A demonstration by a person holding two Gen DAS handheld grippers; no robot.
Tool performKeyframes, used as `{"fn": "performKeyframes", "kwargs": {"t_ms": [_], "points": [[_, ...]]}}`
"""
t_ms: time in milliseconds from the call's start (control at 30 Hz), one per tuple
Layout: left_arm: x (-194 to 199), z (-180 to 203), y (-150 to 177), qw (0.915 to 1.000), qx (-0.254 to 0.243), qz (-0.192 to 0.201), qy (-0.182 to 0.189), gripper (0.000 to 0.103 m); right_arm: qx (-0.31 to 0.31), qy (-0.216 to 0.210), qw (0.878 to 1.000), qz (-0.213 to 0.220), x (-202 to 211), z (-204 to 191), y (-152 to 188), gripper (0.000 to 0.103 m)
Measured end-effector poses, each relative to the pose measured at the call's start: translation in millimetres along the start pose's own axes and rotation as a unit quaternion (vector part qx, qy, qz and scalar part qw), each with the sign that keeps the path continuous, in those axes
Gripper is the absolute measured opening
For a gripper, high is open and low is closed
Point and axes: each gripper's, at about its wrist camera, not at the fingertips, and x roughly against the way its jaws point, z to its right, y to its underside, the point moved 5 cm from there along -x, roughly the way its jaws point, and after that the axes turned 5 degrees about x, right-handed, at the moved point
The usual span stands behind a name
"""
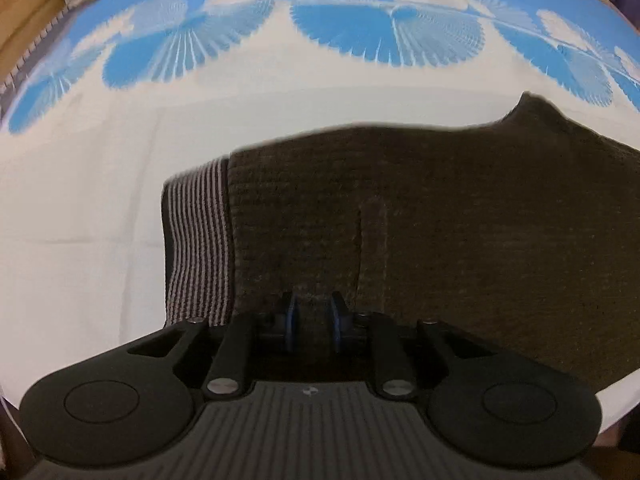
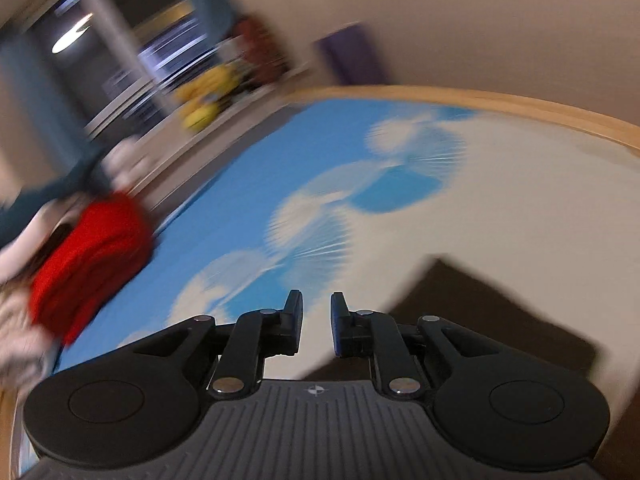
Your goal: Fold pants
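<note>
Pants (image 1: 460, 216): one pair, folded; grippers: two, left gripper (image 1: 313, 322) above pants.

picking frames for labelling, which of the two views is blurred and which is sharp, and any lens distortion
Left wrist view: mostly sharp, knit weave of the dark brown pants readable above the left gripper; the blue-and-white leaf-print sheet curves strongly from the fisheye. Right wrist view: heavy motion smear across the red cloth pile and background, while the right gripper stays crisp; wooden edge bows.

Black tongs (image 1: 313, 322), blue pads (image 1: 289, 320)
</note>
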Motion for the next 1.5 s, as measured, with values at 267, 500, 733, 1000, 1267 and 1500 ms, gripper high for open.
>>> {"fn": "performKeyframes", "kwargs": {"t_ms": [267, 500, 733, 1000, 1267, 1500], "points": [[77, 53, 7, 0.9876, -0.012, 0.134, 0.08, 0.022, -0.081, 0.074, 0.992, -0.061, 12, 150, 50, 0.021], [99, 105, 38, 0.9765, -0.035, 0.161, 0.138, 0.022, -0.199, 0.087, 0.97, -0.106, -16, 183, 79, 0.039], [78, 107, 33, 0.979, -0.024, 0.155, 0.13, 0.022, -0.243, 0.1, 0.958, -0.115, -46, 180, 85, 0.039], [82, 95, 31, 0.9797, -0.011, 0.158, 0.123, 0.022, -0.224, 0.113, 0.964, -0.082, -48, 157, 73, 0.02], [90, 80, 35, 0.9784, 0.014, 0.161, 0.128, 0.022, 0.018, 0.106, 0.994, 0.017, 1, 35, 35, 0.019], [90, 54, 42, 0.9787, 0.036, 0.159, 0.125, 0.022, 0.276, -0.005, 0.952, 0.132, 59, -154, 89, 0.018]]}}
